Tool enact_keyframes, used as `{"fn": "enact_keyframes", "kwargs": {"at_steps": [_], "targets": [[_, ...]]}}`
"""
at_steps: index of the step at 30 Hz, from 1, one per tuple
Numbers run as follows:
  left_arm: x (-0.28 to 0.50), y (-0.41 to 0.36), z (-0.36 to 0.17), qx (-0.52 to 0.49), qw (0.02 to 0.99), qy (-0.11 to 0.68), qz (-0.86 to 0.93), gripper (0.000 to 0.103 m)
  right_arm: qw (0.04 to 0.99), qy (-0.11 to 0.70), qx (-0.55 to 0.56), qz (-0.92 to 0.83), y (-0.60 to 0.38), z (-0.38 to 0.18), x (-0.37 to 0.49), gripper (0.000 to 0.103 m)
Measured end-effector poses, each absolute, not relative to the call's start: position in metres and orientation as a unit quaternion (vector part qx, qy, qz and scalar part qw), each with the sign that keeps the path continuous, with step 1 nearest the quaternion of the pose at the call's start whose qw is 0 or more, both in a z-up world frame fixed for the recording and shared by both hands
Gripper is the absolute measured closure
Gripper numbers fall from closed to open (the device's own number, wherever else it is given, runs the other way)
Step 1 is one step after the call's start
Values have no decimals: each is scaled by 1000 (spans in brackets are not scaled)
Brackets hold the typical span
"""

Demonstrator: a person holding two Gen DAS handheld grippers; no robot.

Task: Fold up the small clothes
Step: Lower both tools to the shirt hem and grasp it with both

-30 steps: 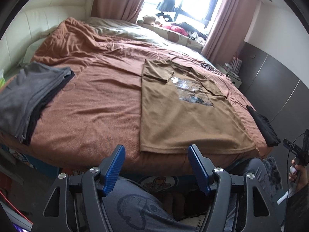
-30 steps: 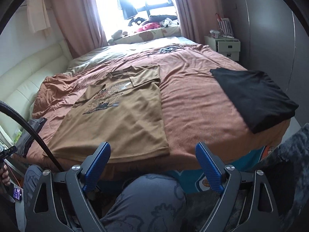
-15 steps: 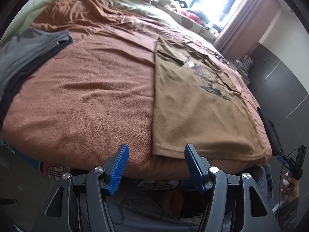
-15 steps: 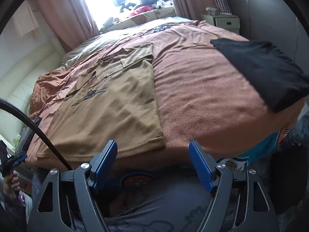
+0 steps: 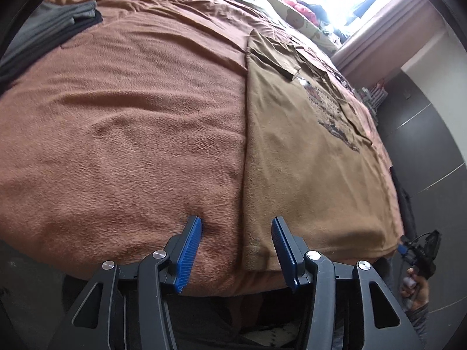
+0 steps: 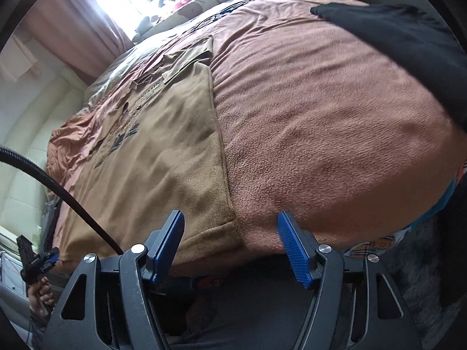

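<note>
Both claws are closing but gripping nothing yet: the left gripper (image 5: 236, 250) is straddling the tan T-shirt's (image 5: 306, 157) lower-left hem corner on the brown blanket (image 5: 131, 134), while the right gripper (image 6: 230, 248) is straddling its lower-right corner at lower centre.

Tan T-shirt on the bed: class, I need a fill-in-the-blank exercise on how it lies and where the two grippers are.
1. The tan T-shirt lies flat on a ____ blanket.
2. Each bottom corner of the shirt sits between the ____ pads of a gripper.
3. The left gripper and right gripper are closing, but neither yet ____ the shirt.
4. A folded ____ garment lies at the bed's right edge.

Missing words: brown; blue; grips; black
</note>
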State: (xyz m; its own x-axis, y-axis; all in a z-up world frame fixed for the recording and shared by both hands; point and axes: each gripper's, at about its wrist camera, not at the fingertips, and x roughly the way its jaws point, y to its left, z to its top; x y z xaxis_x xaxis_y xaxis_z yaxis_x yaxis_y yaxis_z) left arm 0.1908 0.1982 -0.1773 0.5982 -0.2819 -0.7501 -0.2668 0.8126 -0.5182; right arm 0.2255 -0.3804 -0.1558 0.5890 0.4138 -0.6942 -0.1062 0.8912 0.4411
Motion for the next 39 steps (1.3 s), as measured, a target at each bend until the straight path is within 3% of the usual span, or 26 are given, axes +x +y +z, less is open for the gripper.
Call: {"fn": "enact_keyframes", "kwargs": {"at_steps": [4, 7, 11, 23, 25, 29, 33, 35, 36, 39], "targets": [[200, 199, -182, -342, 824, 452, -21, 51, 867, 423, 200, 172, -382, -158, 236, 38], [209, 199, -185, -364, 811, 456, -33, 57, 863, 424, 210, 178, -384, -163, 248, 39], [215, 194, -188, -379, 803, 458, -44, 58, 849, 426, 239, 201, -388, -170, 251, 50], [194, 194, -191, -434, 777, 449, -81, 63, 822, 407, 303, 260, -401, -189, 238, 55], [196, 189, -190, -430, 779, 449, -83, 63, 818, 408, 306, 265, -397, -190, 243, 63], [205, 187, -192, -425, 785, 444, -71, 64, 826, 416, 294, 242, -387, -191, 255, 67], [208, 188, -195, -432, 784, 441, -59, 75, 831, 416, 301, 212, -388, -192, 257, 83], [203, 193, -198, -443, 779, 440, -59, 98, 830, 416, 309, 206, -393, -191, 254, 94], [201, 196, -199, -449, 776, 439, -60, 99, 827, 416, 314, 209, -394, -190, 252, 101], [192, 203, -194, -473, 777, 408, -82, 99, 832, 410, 309, 211, -399, -180, 243, 102]]}}
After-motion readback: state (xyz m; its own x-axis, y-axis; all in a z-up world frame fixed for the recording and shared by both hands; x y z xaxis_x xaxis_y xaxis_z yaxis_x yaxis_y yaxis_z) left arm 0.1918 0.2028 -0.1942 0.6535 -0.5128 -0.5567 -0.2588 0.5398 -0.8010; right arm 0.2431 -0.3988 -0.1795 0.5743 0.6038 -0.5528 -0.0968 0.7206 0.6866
